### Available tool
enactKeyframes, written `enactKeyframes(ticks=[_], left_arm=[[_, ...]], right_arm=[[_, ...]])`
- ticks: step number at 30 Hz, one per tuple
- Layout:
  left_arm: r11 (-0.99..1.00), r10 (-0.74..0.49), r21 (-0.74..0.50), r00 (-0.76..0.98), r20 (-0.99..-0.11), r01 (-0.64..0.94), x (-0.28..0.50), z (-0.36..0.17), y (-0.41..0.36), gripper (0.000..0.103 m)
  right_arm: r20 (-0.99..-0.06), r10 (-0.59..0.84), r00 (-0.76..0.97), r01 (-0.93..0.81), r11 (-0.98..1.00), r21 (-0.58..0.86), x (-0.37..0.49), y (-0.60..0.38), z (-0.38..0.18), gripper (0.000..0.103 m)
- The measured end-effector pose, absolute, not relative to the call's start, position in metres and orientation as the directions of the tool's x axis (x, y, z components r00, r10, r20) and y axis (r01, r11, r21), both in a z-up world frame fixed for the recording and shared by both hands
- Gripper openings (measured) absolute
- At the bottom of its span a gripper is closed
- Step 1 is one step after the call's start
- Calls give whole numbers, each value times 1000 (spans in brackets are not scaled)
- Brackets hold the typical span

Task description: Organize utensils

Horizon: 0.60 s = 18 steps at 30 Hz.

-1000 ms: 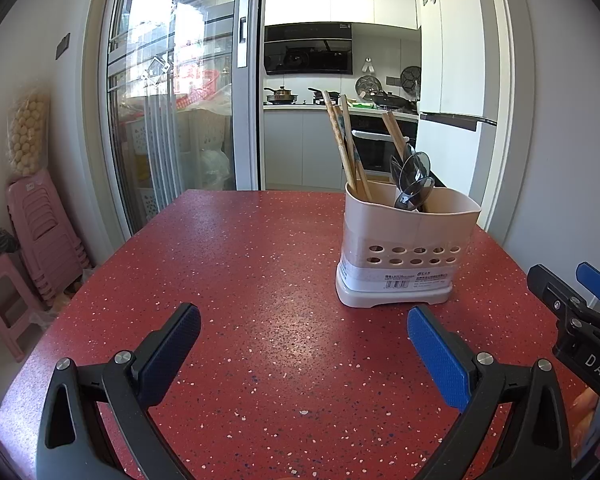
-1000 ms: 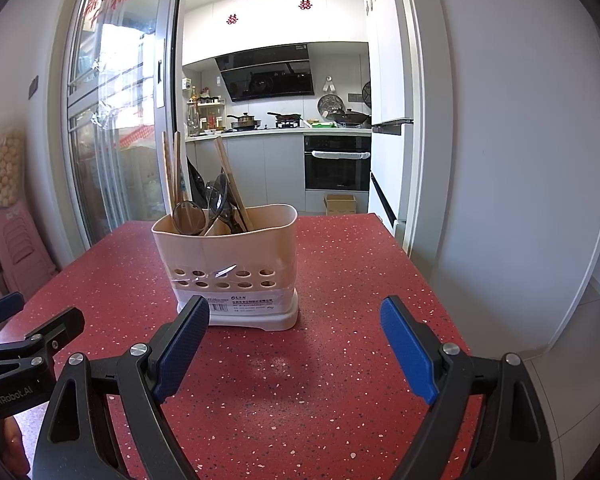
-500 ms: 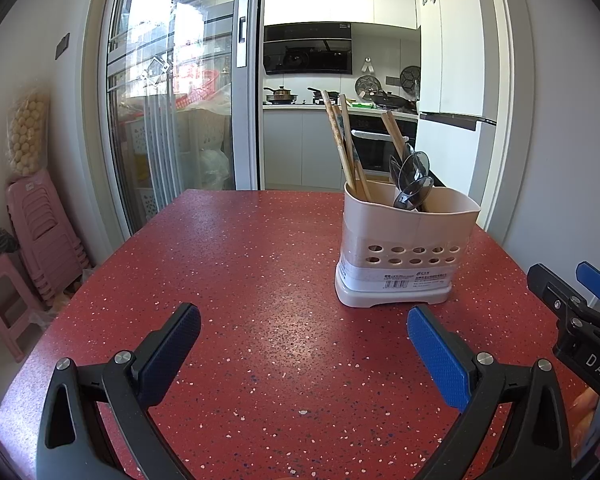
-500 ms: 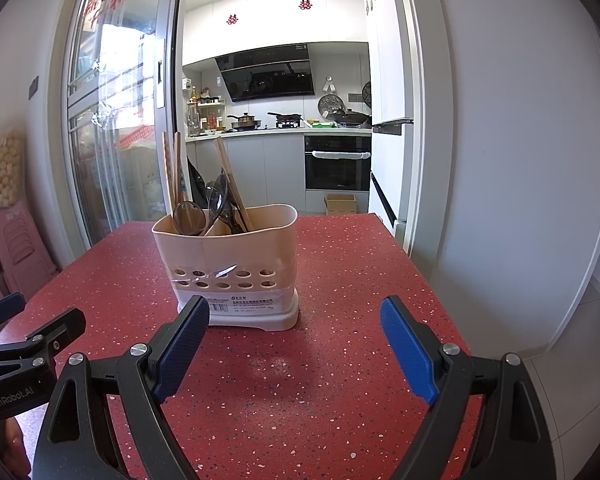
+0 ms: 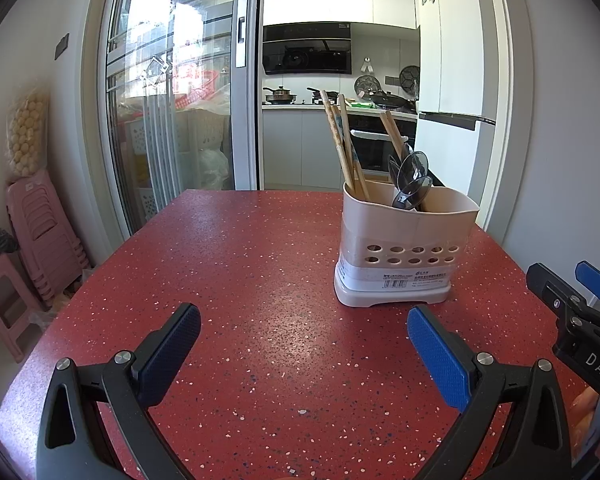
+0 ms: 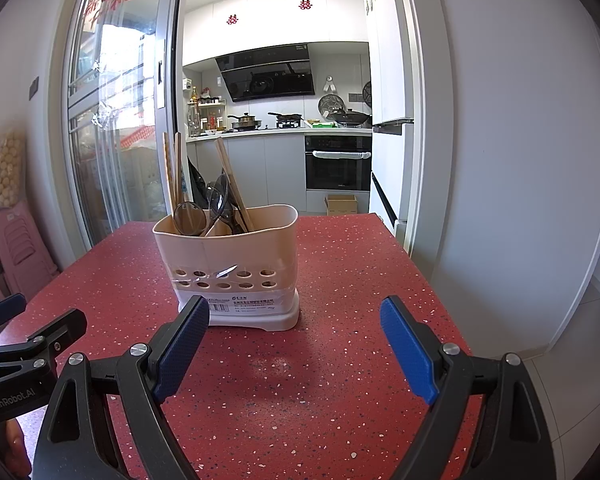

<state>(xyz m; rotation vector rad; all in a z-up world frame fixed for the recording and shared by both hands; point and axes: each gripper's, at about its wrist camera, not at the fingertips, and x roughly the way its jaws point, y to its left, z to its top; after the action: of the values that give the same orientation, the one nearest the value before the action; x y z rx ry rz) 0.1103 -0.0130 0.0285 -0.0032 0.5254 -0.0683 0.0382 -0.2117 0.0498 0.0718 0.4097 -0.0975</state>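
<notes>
**Kitchen and doorway beyond the red desk**

A red speckled desk [image 5: 240,280] fills the foreground. At its left, stacked pink plastic stools [image 5: 40,232] stand against the wall below a bag of pale round items [image 5: 26,132]. A sliding glass door [image 5: 172,100] leads to a kitchen with a black range hood [image 6: 266,74], a built-in oven [image 6: 338,160], pans on the stove [image 6: 264,120] and a white fridge [image 5: 452,80]. A cardboard box [image 6: 341,204] sits on the kitchen floor.

Home kitchen: stove [image 6: 286,120], oven [image 6: 338,164], cabinets [image 6: 276,12].
</notes>
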Motion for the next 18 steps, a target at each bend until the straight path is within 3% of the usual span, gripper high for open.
enactKeyframes(ticks=[18], left_arm=[[997,-70,-20,863,-500,69,110,29,-14,103]], right_arm=[[-400,-79,913,108,993,50,38,-212,50,90]])
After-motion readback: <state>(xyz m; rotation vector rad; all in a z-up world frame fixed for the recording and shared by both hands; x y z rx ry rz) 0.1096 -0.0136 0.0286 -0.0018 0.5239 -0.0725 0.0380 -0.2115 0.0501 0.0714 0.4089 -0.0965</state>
